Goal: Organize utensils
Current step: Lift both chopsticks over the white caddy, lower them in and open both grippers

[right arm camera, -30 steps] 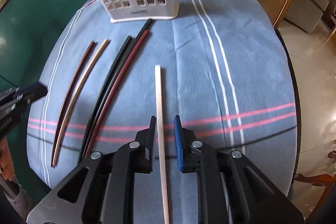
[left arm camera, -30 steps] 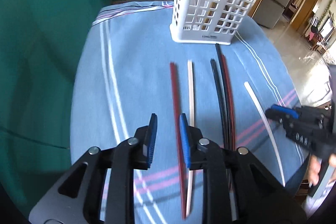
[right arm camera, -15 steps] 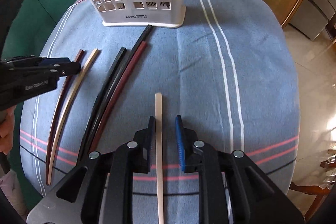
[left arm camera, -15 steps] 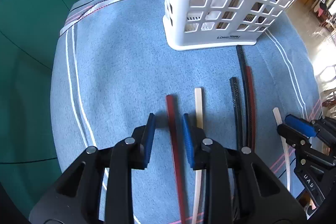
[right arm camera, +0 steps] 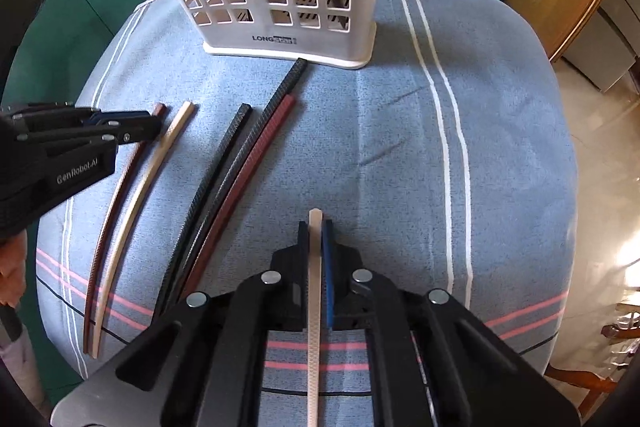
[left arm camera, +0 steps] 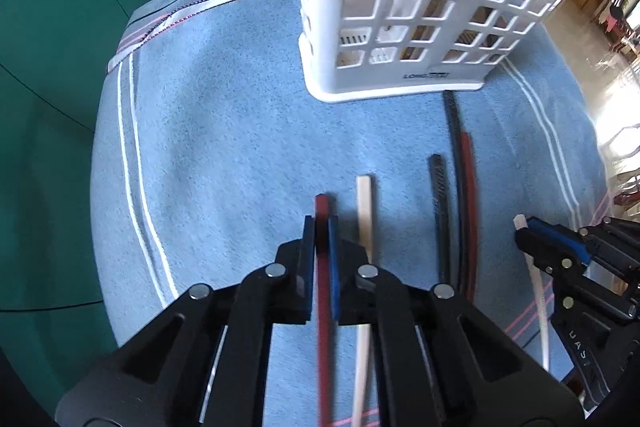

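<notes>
- Risk at the left claw (left arm camera: pixel 321 231): its jaws are closing on the dark red chopstick (left arm camera: pixel 322 287) close to the far tip, with the pads on either side of the stick. Gripped that near one end, the long free length may droop or swing on lifting and knock the cream chopstick (left arm camera: pixel 364 211) lying just beside it on the blue cloth (left arm camera: pixel 208 155) covering the desk.
- Risk in the middle: two black chopsticks (right arm camera: pixel 236 143) and a second red chopstick (right arm camera: pixel 256 155) lie close together, one black tip touching the foot of the white basket (right arm camera: pixel 288 47). A swinging stick could scatter them or nudge the basket, which already holds some utensils.
- Risk at the right claw (right arm camera: pixel 316 231): its jaws are closing on the pale chopstick (right arm camera: pixel 314 287), again near the tip, with the stick between the pads. A thin, smooth stick can pivot or slip out, I judge.
- Both sticks must enter the basket's top opening; two claws arriving together could collide, or a tilted stick could catch in the lattice.
</notes>
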### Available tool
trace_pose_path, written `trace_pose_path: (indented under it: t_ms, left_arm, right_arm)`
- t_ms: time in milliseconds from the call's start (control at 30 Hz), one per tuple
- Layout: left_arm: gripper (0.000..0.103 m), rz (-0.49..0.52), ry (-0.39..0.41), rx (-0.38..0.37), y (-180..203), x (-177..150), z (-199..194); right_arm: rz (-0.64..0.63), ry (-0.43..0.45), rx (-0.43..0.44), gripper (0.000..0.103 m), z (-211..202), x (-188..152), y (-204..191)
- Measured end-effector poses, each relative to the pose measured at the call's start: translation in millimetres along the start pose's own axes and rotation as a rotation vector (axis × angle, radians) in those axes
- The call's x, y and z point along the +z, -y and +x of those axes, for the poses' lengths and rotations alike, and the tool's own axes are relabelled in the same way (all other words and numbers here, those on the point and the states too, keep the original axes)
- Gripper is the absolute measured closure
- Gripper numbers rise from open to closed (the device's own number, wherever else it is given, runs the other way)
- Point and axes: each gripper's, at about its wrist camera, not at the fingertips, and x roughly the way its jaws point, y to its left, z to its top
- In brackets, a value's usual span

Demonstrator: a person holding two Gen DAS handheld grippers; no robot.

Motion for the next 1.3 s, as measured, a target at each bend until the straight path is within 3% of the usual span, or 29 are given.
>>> trace_pose_path:
  t_ms: [167, 533, 767, 1000, 1100, 1200, 1300]
  left_arm:
    - [0.097, -0.021, 0.115, -0.014, 2.0, -14.8, -44.8]
    - [0.097, -0.044, 0.498, -0.027, -5.1, -48.5, -199.3]
    - [0.097, -0.054, 0.685, -0.065, -6.9, -57.5, -259.8]
    - [0.097, -0.053, 0.865, -0.064, -4.9, -21.5, -325.2]
    - [0.097, -0.069, 0.923, -0.024, -1.9, -0.8, -346.7]
    - [0.097, -0.084, 0.990, 0.005, -1.4, 19.8, -355.8]
    - [0.097, -0.114, 0.989, 0.003, -3.8, 42.7, -342.4]
  right_arm:
    - [0.021, 0.099, 0.012, 0.096, -40.2, -9.8, 4.7]
    - [0.005, 0.414, 0.084, 0.096, -179.5, -40.8, 9.6]
    - [-0.025, 0.575, 0.106, 0.096, -238.7, -46.0, 11.9]
    - [-0.067, 0.741, 0.063, 0.096, -299.9, -1.7, 1.6]
    - [-0.042, 0.817, 0.018, 0.096, -324.3, 30.2, 1.5]
    - [0.001, 0.888, 0.024, 0.096, -335.2, 53.2, 5.3]
    - [0.039, 0.942, 0.004, 0.096, -330.5, 70.4, 8.0]
